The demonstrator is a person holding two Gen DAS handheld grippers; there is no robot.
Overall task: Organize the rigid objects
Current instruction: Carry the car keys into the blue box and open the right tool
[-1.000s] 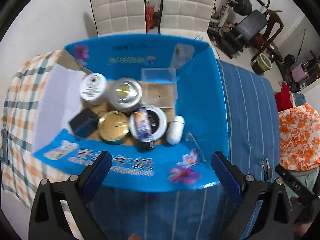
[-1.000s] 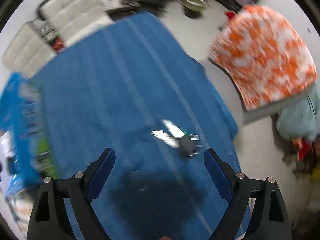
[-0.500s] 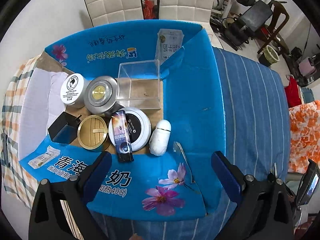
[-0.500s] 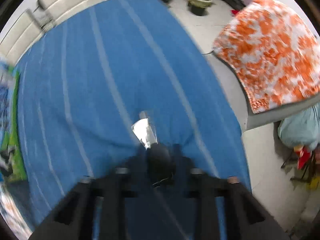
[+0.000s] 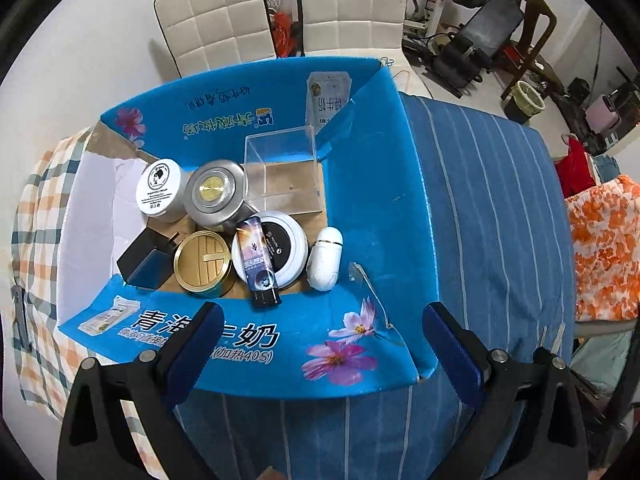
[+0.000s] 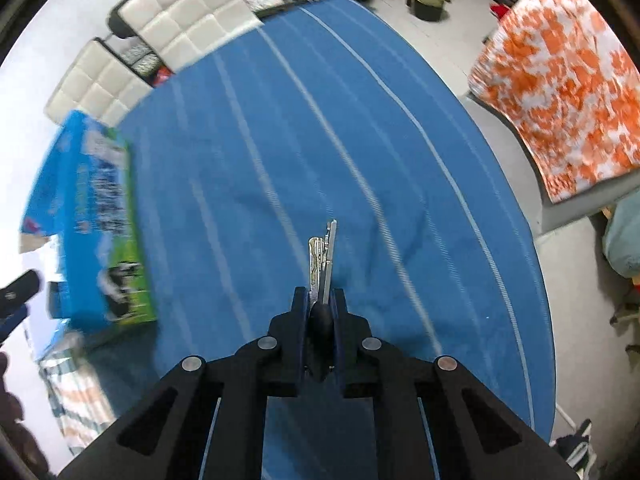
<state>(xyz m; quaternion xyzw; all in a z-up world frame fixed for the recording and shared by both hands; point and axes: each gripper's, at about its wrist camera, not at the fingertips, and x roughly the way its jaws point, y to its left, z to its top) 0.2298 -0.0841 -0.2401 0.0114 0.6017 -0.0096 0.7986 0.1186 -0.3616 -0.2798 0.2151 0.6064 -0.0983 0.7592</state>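
Observation:
My right gripper (image 6: pixel 322 300) is shut on a bunch of keys (image 6: pixel 323 256); the silver blades stick out forward above the blue striped cloth (image 6: pixel 360 140). My left gripper (image 5: pixel 320 340) is open and empty, hovering at the near flap of the open blue carton (image 5: pixel 376 200). Inside the carton lie a white jar (image 5: pixel 160 190), a silver tin (image 5: pixel 216 196), a gold-lidded tin (image 5: pixel 202 262), a white round case (image 5: pixel 280 248) with a dark tube (image 5: pixel 258 266) on it, a white capsule (image 5: pixel 326 258), a black adapter (image 5: pixel 146 258) and a clear plastic box (image 5: pixel 284 172). The carton shows at left in the right wrist view (image 6: pixel 96 220).
Two white chairs (image 5: pixel 280 12) stand behind the table. A checked cloth (image 5: pixel 36 216) lies left of the carton. An orange patterned fabric (image 6: pixel 560 80) covers something at the right. Gym gear (image 5: pixel 492 40) stands on the floor at the back right.
My right gripper closed on the keys and lifted them off the cloth. My left gripper shifted a little, so the carton now sits more fully in its view.

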